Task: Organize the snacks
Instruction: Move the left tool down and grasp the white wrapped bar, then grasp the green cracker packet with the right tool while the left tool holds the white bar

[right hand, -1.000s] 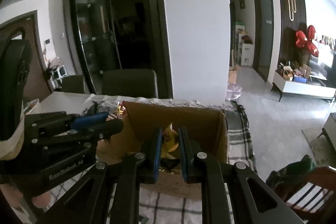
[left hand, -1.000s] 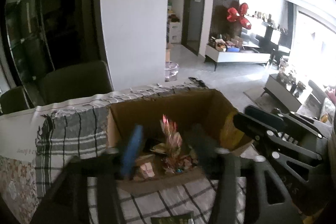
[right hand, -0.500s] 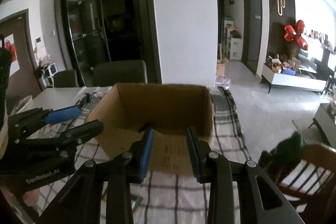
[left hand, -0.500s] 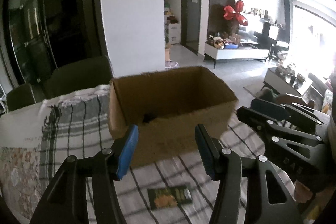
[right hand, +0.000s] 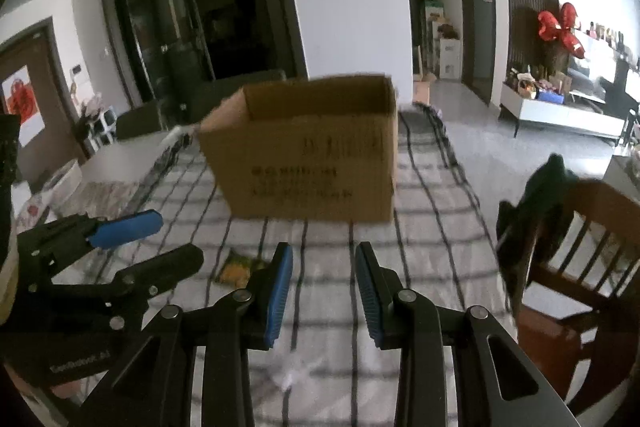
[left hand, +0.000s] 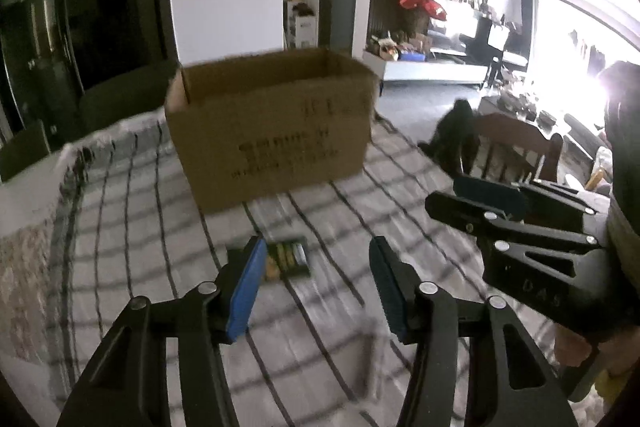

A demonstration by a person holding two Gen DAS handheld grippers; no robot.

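Now both grippers hang above the checked tablecloth [left hand: 132, 211], each with its blue-padded fingers spread and nothing between them. From the left wrist view, the left gripper [left hand: 318, 287] sits low over the cloth, its jaws wide apart, and a small dark snack packet [left hand: 287, 258] with yellow and green print lies flat on the cloth just beyond its left finger, partly hidden by that finger's tip. The right gripper [left hand: 474, 199] shows at the right edge of this view, held in a hand [left hand: 572, 347], jaws parted only a little as seen from the side.

From the right wrist view, the right gripper [right hand: 323, 291] points toward an open cardboard box [right hand: 308, 155] that stands upright on the cloth, dark print on its near face, its contents out of sight. The snack packet [right hand: 238, 269] lies on the cloth between the box and the grippers, just left of the right gripper's left finger. The left gripper [right hand: 156, 243] enters from the left, near the packet but not touching it.

A wooden chair [right hand: 576, 259] with a dark garment [right hand: 536, 199] draped over its back stands at the table's right side. Much of both views is motion-blurred.
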